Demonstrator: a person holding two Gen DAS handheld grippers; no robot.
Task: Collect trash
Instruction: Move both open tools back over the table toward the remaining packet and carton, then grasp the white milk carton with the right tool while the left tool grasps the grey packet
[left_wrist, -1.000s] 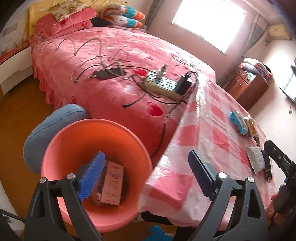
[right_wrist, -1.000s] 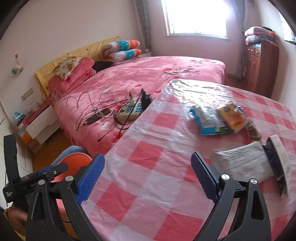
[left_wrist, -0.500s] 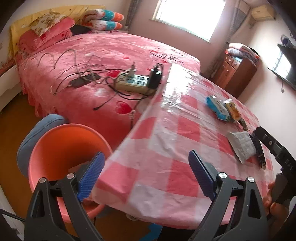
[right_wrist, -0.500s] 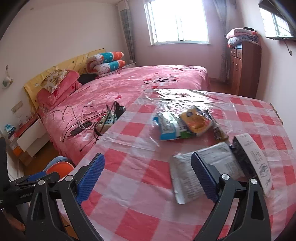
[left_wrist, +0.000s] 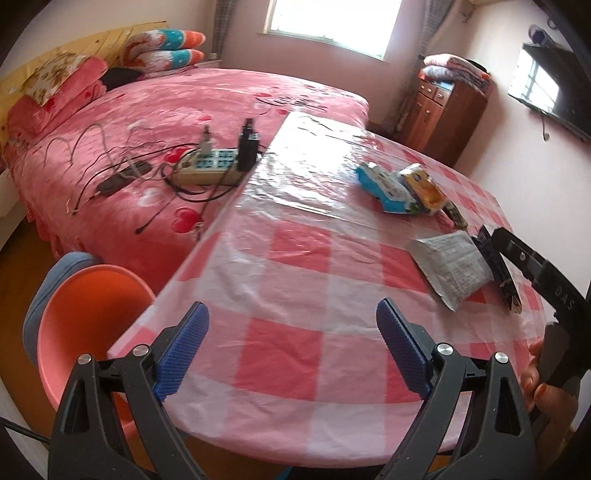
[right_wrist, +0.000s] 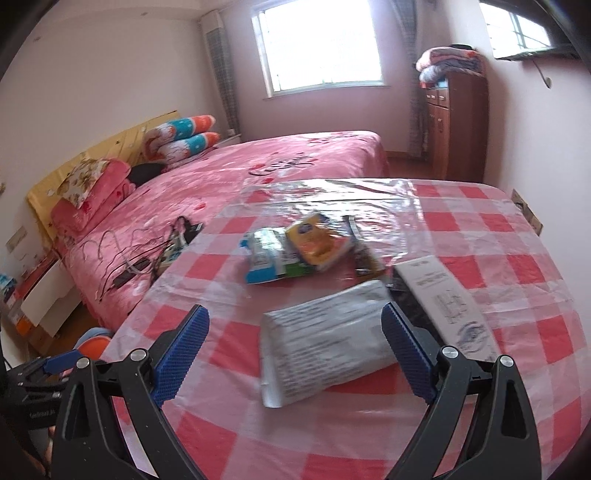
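Observation:
On the pink checked table (right_wrist: 332, 435) lie a silver-grey packet (right_wrist: 325, 339) (left_wrist: 454, 266), a white and black box (right_wrist: 447, 299) (left_wrist: 498, 269), a blue-white wrapper (right_wrist: 269, 254) (left_wrist: 386, 184) and a yellow packet (right_wrist: 317, 243) (left_wrist: 424, 184). My right gripper (right_wrist: 295, 350) is open, low over the silver-grey packet, which lies between its fingers. An orange bin (left_wrist: 85, 317) stands on the floor at the table's left edge. My left gripper (left_wrist: 291, 350) is open and empty above the table's near left part.
A pink bed (left_wrist: 184, 110) (right_wrist: 258, 173) adjoins the table's far left, with a power strip (left_wrist: 210, 166), plugs and cables on it. A blue-grey stool (left_wrist: 55, 273) sits behind the bin. A wooden cabinet (right_wrist: 461, 122) stands at the far wall. A hand (left_wrist: 546, 391) holds the right gripper.
My left gripper has swung right, from over the bin to over the table. My right gripper has moved forward toward the silver-grey packet. Both stayed open.

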